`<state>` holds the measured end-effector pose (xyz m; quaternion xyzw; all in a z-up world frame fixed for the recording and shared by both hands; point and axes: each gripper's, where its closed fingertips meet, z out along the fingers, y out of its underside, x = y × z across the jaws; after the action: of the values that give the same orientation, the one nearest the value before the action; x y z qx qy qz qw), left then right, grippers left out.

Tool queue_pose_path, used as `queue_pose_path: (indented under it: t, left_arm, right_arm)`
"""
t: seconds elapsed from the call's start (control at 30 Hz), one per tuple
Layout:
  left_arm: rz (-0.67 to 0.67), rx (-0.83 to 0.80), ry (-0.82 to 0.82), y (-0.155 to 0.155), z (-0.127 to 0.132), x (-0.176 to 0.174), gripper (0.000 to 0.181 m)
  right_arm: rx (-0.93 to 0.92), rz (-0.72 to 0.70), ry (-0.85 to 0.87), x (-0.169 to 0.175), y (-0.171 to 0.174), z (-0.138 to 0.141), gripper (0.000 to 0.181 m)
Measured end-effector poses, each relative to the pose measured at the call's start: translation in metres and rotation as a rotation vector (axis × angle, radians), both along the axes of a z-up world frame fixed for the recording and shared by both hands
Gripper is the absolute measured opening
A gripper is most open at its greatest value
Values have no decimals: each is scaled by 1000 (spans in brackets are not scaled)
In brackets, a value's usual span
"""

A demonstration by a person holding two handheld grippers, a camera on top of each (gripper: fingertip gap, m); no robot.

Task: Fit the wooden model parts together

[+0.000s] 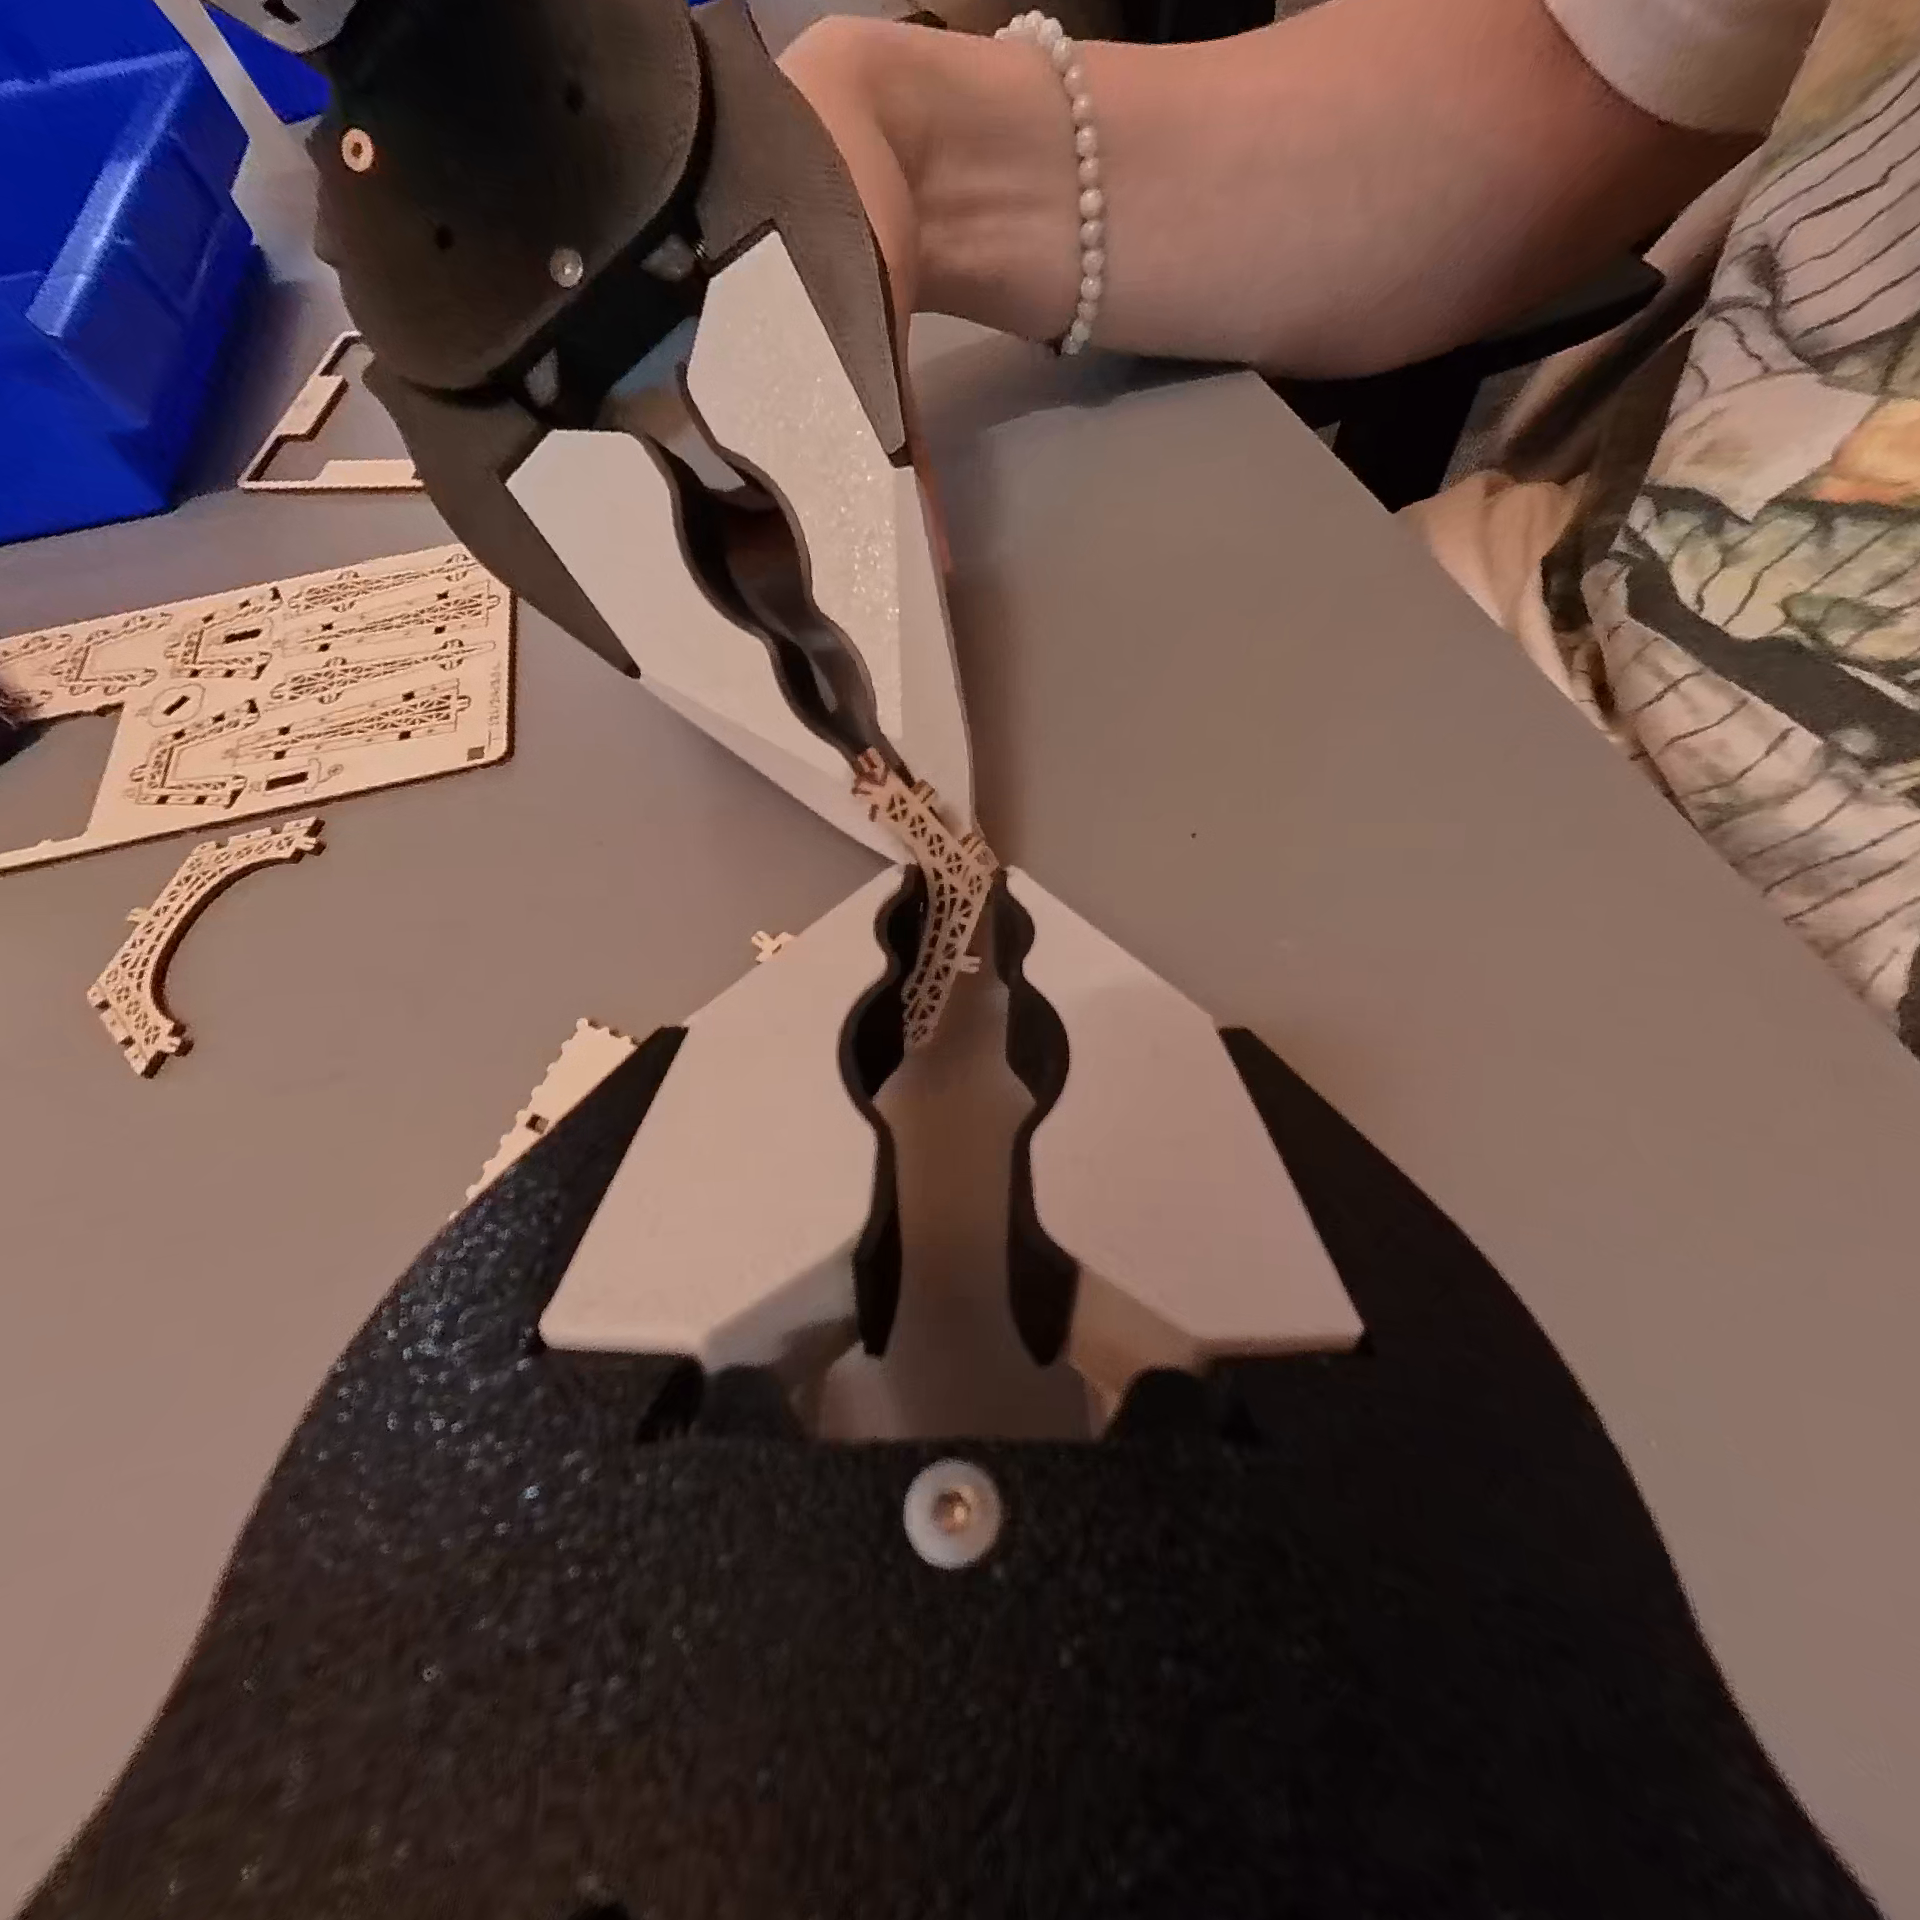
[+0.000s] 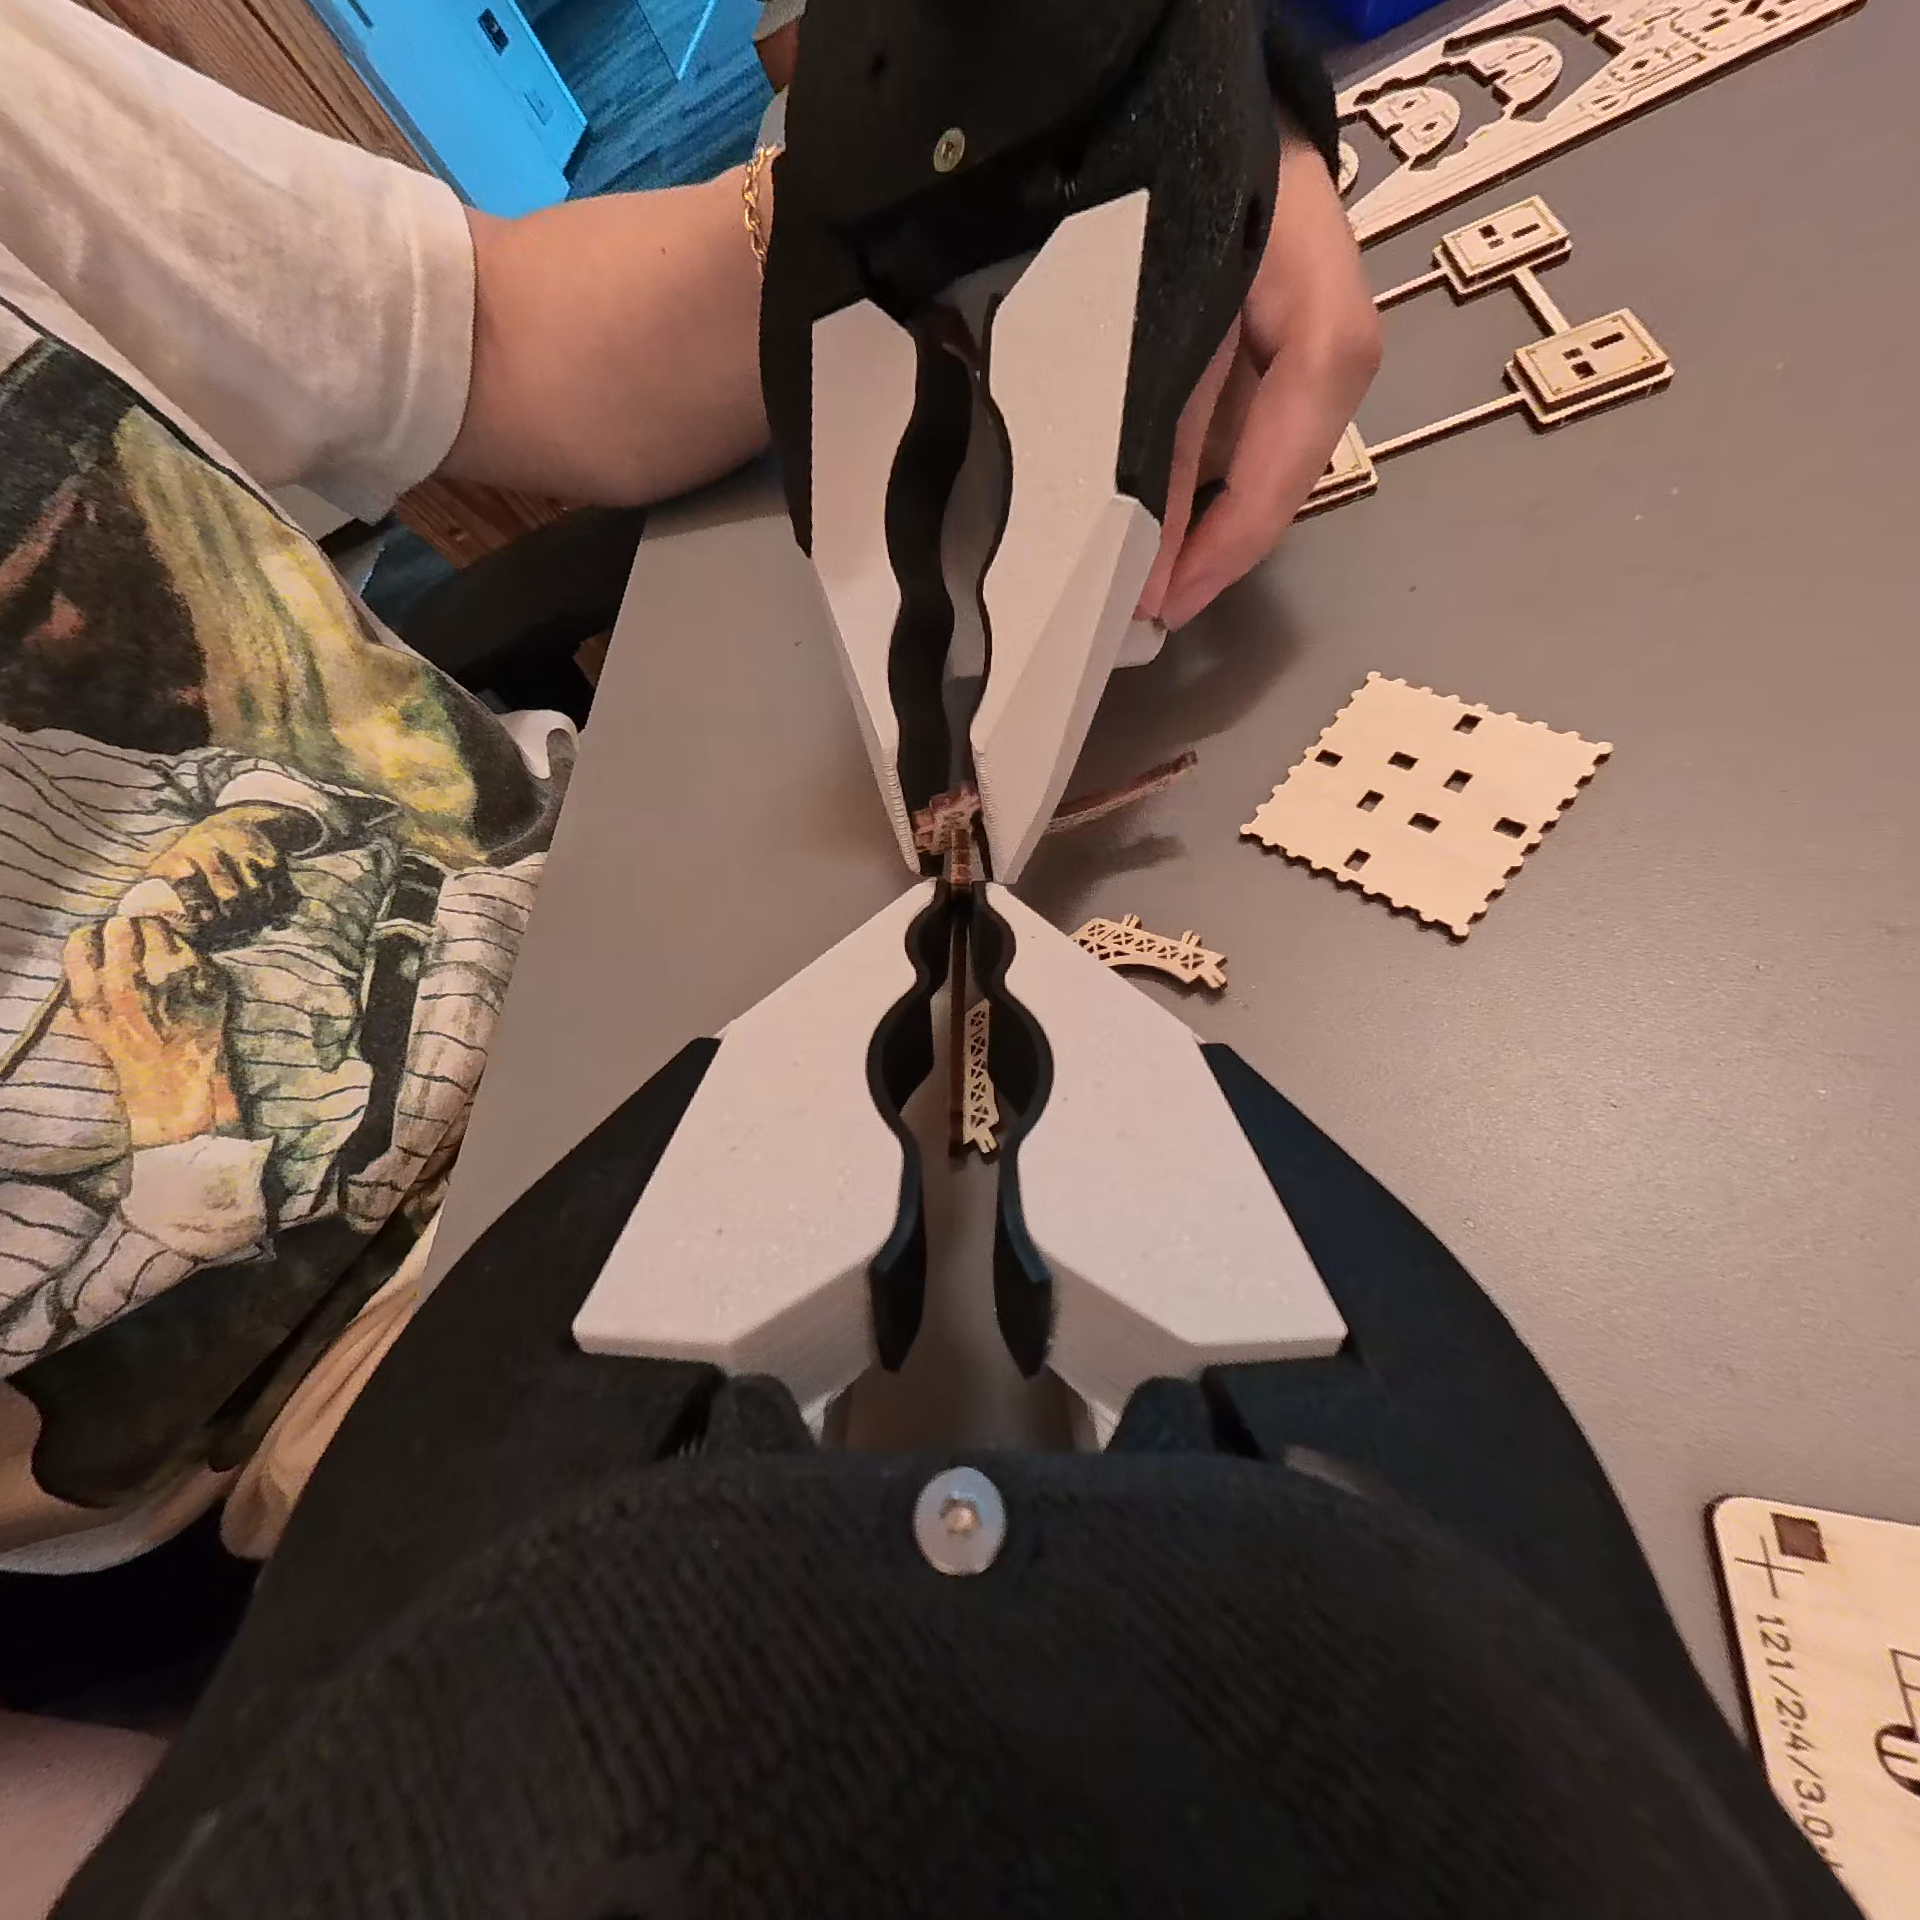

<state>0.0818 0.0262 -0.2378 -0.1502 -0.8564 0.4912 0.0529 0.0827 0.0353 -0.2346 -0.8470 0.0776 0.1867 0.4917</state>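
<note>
In the left wrist view my left gripper (image 1: pixel 951 878) is shut on a curved wooden lattice piece (image 1: pixel 948 935) that runs back between its fingers. My right gripper (image 1: pixel 914 805) comes in from above, tip to tip, shut on the lattice's upper end (image 1: pixel 896 798). In the right wrist view my right gripper (image 2: pixel 956 883) is shut on a thin lattice piece (image 2: pixel 980 1070) seen almost edge-on. The left gripper (image 2: pixel 951 842) opposite pinches a small wooden part (image 2: pixel 951 816). The parts touch where the tips meet, above the grey table (image 1: pixel 1299 779). I cannot tell how they join.
A loose lattice arch (image 1: pixel 197 935) and a punched part sheet (image 1: pixel 260 707) lie to the left, with a blue bin (image 1: pixel 104 260) behind. A square slotted plate (image 2: pixel 1423 805), a small arch (image 2: pixel 1153 951) and more sheets (image 2: pixel 1590 379) lie to the right. The person's torso is at the table edge. The tips of both grippers are at nearly the same place. Between my left fingertips and the square slotted plate (image 2: pixel 1423 805) there is roughly 8 cm.
</note>
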Motion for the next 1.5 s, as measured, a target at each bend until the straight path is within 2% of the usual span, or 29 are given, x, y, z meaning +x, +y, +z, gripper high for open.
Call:
queue_pose_path:
  t: [0.4,0.57,0.7,1.0,1.07,1.3,1.5]
  left_arm:
    - [7,1,32,-1,1,1,15]
    - [35,11,29,-2,0,5,30]
    - [23,15,22,-4,-1,2,24]
    - [52,20,41,-2,-1,4,26]
    - [38,37,41,2,-3,2,13]
    - [41,48,-65,6,-9,5,11]
    - [22,-26,-174,4,0,4,11]
  right_arm:
    - [-1,22,-1,-4,0,0,1]
    - [0,25,-3,-4,0,0,1]
    - [-1,29,0,-5,0,0,1]
    - [0,36,3,-6,0,0,0]
    - [0,49,1,-8,0,0,1]
    - [-1,66,24,-12,-2,0,1]
    - [1,85,46,-15,-2,0,1]
